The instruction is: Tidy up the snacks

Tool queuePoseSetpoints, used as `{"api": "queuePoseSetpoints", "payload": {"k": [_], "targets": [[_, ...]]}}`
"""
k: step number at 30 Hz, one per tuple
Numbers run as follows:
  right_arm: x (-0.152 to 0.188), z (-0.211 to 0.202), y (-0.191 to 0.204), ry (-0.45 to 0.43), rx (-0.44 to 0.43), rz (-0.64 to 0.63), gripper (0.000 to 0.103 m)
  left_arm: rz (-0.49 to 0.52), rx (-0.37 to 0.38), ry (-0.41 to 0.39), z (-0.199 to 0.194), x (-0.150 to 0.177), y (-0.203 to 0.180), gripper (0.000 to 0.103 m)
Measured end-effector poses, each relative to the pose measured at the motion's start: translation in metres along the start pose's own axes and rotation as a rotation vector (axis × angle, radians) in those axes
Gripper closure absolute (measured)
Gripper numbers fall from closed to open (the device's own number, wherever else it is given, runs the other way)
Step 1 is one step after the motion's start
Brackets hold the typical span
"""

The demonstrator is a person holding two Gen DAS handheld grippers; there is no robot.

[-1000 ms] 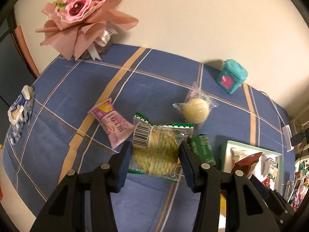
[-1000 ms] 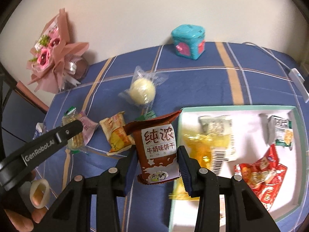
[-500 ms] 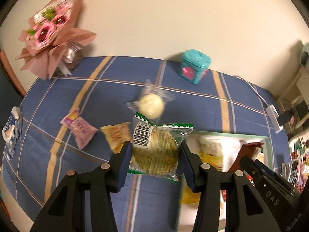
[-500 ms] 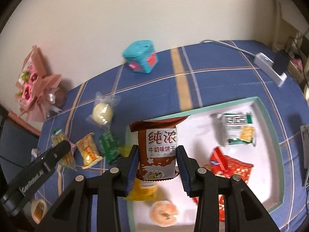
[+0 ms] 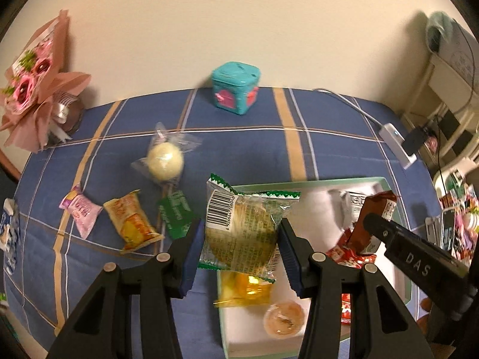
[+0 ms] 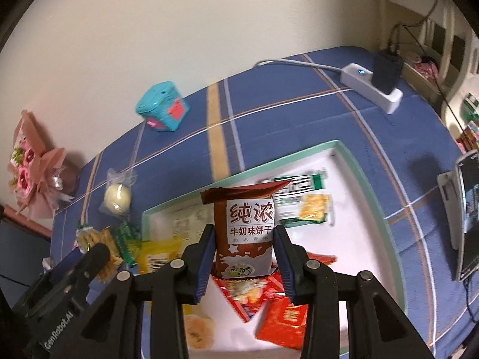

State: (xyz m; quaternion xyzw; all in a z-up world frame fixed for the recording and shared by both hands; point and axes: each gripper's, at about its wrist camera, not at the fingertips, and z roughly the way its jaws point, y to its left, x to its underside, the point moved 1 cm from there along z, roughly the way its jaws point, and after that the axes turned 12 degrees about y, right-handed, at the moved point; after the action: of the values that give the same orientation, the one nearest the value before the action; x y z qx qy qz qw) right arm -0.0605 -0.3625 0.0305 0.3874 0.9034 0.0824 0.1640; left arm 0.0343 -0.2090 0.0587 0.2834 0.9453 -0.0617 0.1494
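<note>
My left gripper (image 5: 239, 257) is shut on a clear green-edged cracker packet (image 5: 239, 233), held above the left edge of the white tray (image 5: 389, 184). My right gripper (image 6: 243, 264) is shut on a brown milk-biscuit packet (image 6: 247, 233), held over the tray (image 6: 359, 167); that packet also shows in the left wrist view (image 5: 374, 221). The tray holds red packets (image 6: 281, 320), a green-white cracker packet (image 6: 305, 206), a yellow packet (image 5: 248, 290) and a round jelly cup (image 5: 283, 320). On the cloth lie a wrapped round bun (image 5: 165, 161), a pink packet (image 5: 80, 212), an orange packet (image 5: 131, 226) and a green packet (image 5: 176, 212).
A teal box (image 5: 235, 88) stands at the back by the wall. A pink flower bouquet (image 5: 33, 80) is at the back left. A white power strip (image 6: 371, 88) with a black plug and cable lies at the back right. A phone on a stand (image 6: 467, 212) is at the right.
Both grippers moved right with their packets, from over the loose snacks to over the tray. The right gripper now sits further in, above the red packets.
</note>
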Motion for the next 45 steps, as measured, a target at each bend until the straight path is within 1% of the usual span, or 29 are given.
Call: {"api": "queuePoseSetpoints", "payload": {"k": [8, 15, 23, 30, 37, 38, 40, 42, 45], "targets": [[-0.001, -0.001, -0.026, 0.001, 0.045, 0.032, 0.062, 0.085, -0.014, 0.0, 0.006, 0.004, -0.034, 0.052], [-0.001, 0.007, -0.032, 0.025, 0.076, 0.031, 0.061, 0.144, -0.039, 0.031, 0.022, 0.011, -0.059, 0.052], [0.001, 0.02, -0.035, 0.062, 0.088, 0.024, 0.061, 0.157, -0.058, 0.071, 0.039, 0.018, -0.065, 0.052], [0.002, 0.029, -0.037, 0.091, 0.093, 0.023, 0.061, 0.164, -0.072, 0.074, 0.043, 0.02, -0.069, 0.052], [0.003, 0.032, -0.036, 0.105, 0.101, 0.013, 0.061, 0.164, -0.06, 0.083, 0.045, 0.02, -0.069, 0.05], [0.003, 0.031, -0.035, 0.105, 0.101, 0.01, 0.06, 0.164, -0.059, 0.084, 0.044, 0.02, -0.069, 0.05], [0.002, 0.031, -0.034, 0.103, 0.104, 0.008, 0.056, 0.167, -0.071, 0.078, 0.043, 0.02, -0.069, 0.045], [0.002, 0.03, -0.034, 0.103, 0.104, 0.009, 0.045, 0.167, -0.073, 0.076, 0.041, 0.02, -0.069, 0.044], [0.003, 0.029, -0.035, 0.101, 0.101, 0.012, 0.042, 0.162, -0.068, 0.079, 0.039, 0.019, -0.067, 0.044]]}}
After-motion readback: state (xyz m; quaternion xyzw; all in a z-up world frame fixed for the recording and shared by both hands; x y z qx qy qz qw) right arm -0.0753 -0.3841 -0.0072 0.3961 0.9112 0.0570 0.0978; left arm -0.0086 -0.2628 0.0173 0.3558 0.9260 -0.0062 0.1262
